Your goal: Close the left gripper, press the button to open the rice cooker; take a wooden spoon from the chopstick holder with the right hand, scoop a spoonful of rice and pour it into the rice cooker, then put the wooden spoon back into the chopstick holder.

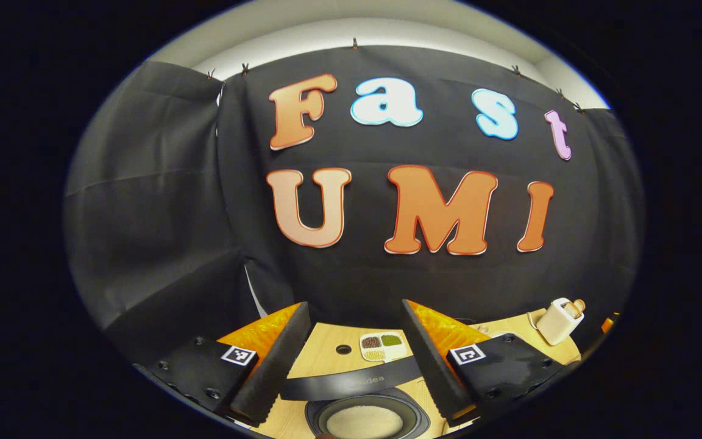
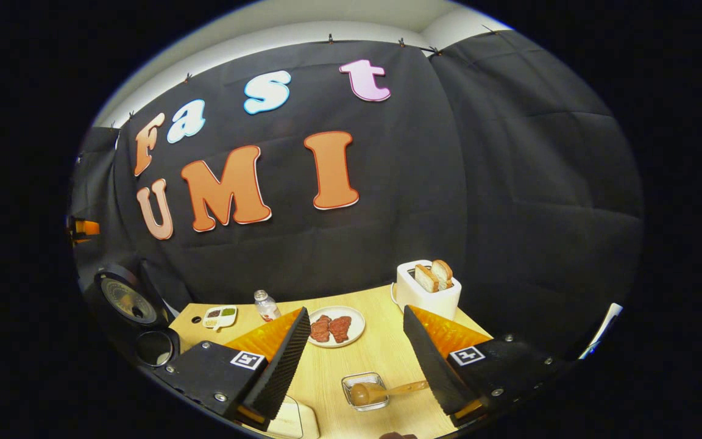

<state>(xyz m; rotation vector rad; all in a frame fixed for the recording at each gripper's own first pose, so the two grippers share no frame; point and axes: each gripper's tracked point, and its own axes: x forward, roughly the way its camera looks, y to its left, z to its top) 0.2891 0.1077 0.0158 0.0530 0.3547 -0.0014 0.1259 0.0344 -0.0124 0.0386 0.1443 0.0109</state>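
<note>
Left gripper view: I'm holding the left gripper (image 1: 351,350) spread wide, gripping nothing, over the open rice cooker (image 1: 366,417) at bottom centre on the wooden table (image 1: 326,347).

Right gripper view: the right gripper (image 2: 356,356) is hanging released too; the wooden spoon (image 2: 381,390) is lying in a metal holder (image 2: 363,390) at lower centre, and a toaster (image 2: 427,289) is sitting against the black cloth wall (image 2: 509,183).

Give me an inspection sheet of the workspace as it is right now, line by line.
Surface: pale wooden table, with a small round hole near the back.
Job's things: rice cooker with its lid up and pale grain in the pot; wooden spoon resting in the chopstick holder, handle pointing toward the right finger.
Clutter: toaster with two bread slices, plate of meat, small bottle, divided dish of grains.
Grippers: left gripper open and empty above the cooker; right gripper open and empty above the spoon.
Cables: possibly a thin cord beside the toaster; too small to be sure.
Surroundings: black cloth wall, with a pale wall above it.
</note>
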